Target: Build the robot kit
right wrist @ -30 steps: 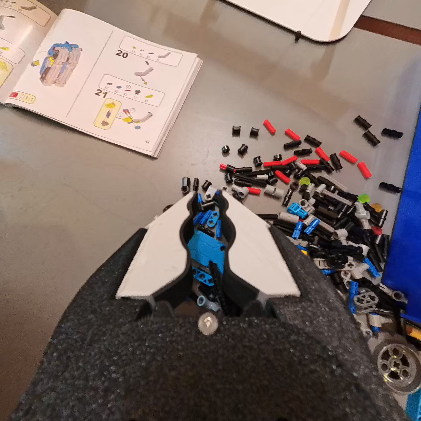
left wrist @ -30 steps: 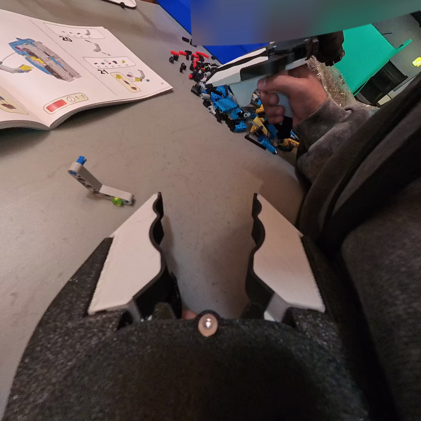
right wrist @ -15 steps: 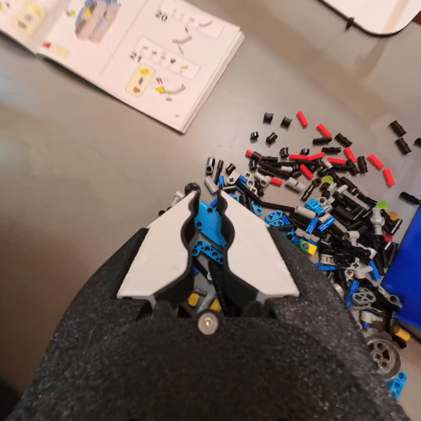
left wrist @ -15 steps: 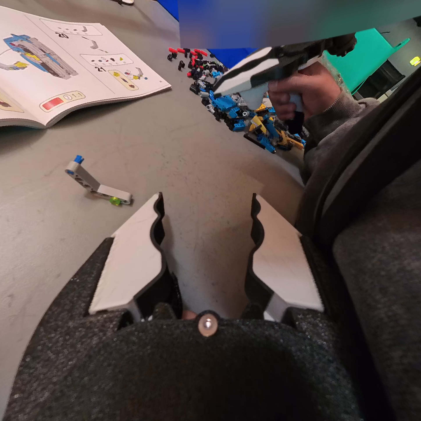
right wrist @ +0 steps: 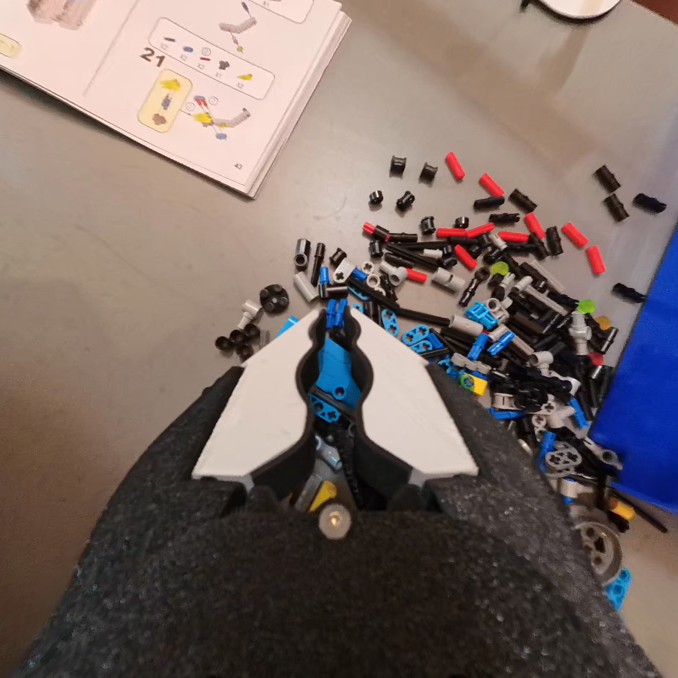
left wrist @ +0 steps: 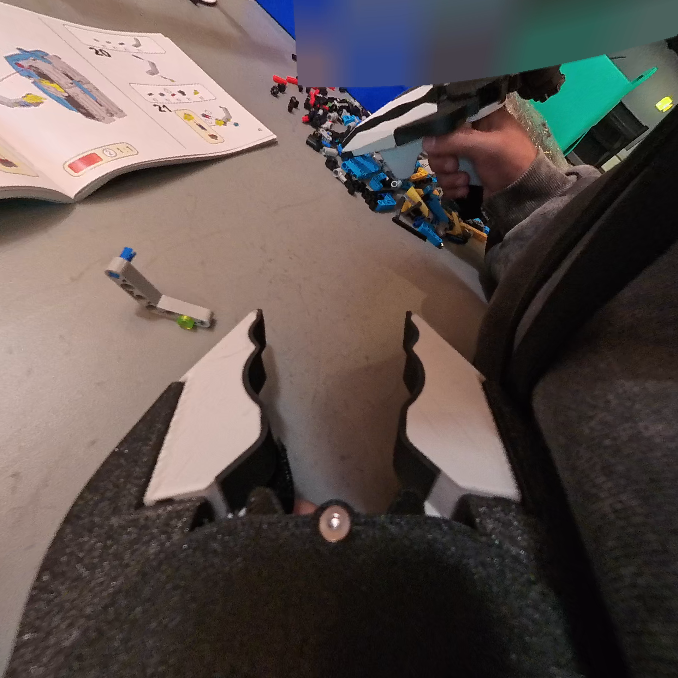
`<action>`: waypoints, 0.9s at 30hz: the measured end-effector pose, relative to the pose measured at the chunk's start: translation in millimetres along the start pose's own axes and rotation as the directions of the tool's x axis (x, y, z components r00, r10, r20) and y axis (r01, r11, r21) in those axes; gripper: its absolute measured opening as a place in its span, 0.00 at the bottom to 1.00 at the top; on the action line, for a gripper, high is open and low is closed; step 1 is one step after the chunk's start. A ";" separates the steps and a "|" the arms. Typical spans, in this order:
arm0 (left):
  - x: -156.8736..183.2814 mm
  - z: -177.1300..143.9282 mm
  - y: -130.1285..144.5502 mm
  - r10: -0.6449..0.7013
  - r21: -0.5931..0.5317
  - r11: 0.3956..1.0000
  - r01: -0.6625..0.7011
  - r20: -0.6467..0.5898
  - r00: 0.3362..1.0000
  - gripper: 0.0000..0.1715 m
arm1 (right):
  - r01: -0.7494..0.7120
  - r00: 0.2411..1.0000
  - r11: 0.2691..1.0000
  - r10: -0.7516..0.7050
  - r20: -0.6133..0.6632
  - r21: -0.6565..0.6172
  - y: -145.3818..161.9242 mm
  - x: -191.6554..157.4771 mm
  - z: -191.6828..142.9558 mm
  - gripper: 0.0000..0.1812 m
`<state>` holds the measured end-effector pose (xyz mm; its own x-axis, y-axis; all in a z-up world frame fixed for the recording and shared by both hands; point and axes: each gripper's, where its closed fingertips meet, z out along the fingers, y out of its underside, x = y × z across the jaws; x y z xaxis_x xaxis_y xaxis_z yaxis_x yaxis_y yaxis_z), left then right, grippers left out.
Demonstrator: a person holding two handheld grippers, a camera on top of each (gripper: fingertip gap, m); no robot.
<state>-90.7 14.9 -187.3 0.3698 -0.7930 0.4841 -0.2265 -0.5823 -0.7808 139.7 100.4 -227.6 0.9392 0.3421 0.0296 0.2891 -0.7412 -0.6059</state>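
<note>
Blue pins show between the tips of the right gripper, whose fingers stand nearly together over the near edge of a pile of small building parts on the grey table; whether they pinch the pins cannot be told. A weak or off-centre pinch could let the pins drop back into the pile. Nearer the table's front edge, the left gripper hangs wide apart and empty, beside a bent grey beam. Farther off lies an open instruction booklet.
</note>
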 end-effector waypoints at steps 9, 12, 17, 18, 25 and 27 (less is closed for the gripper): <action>-1.4 0.0 0.0 -0.019 0.000 1.000 0.019 -0.005 1.000 0.43 | 0.068 0.997 0.998 -0.068 -0.035 -0.005 -0.4 -1.7 1.1 0.07; -1.7 0.2 0.2 -0.021 -0.002 1.000 0.021 -0.004 1.000 0.43 | 0.127 0.989 0.992 -0.127 -0.076 -0.015 -0.2 -0.1 1.1 0.05; -1.9 0.3 0.2 -0.022 -0.002 1.000 0.022 -0.004 1.000 0.42 | 0.184 0.976 0.983 -0.185 -0.114 -0.019 -2.4 0.9 -0.9 0.00; -1.9 0.1 0.1 -0.022 -0.001 1.000 0.022 -0.004 1.000 0.42 | 0.195 0.972 0.981 -0.195 -0.130 -0.017 -3.6 2.4 -2.2 0.00; -1.5 -0.3 -0.1 -0.021 0.002 1.000 0.021 -0.005 1.000 0.42 | 0.198 0.974 0.980 -0.195 -0.118 0.010 -8.4 -0.4 -6.0 0.00; -1.5 -0.3 -0.1 -0.021 0.002 1.000 0.021 -0.005 1.000 0.42 | 0.199 0.977 0.980 -0.198 -0.082 0.010 -6.6 -5.4 -4.9 0.00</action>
<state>-91.5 16.1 -187.9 0.3695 -0.7816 0.5026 -0.2172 -0.5985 -0.7711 133.6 100.7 -219.9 0.8755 0.4333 0.2137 0.4684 -0.6527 -0.5955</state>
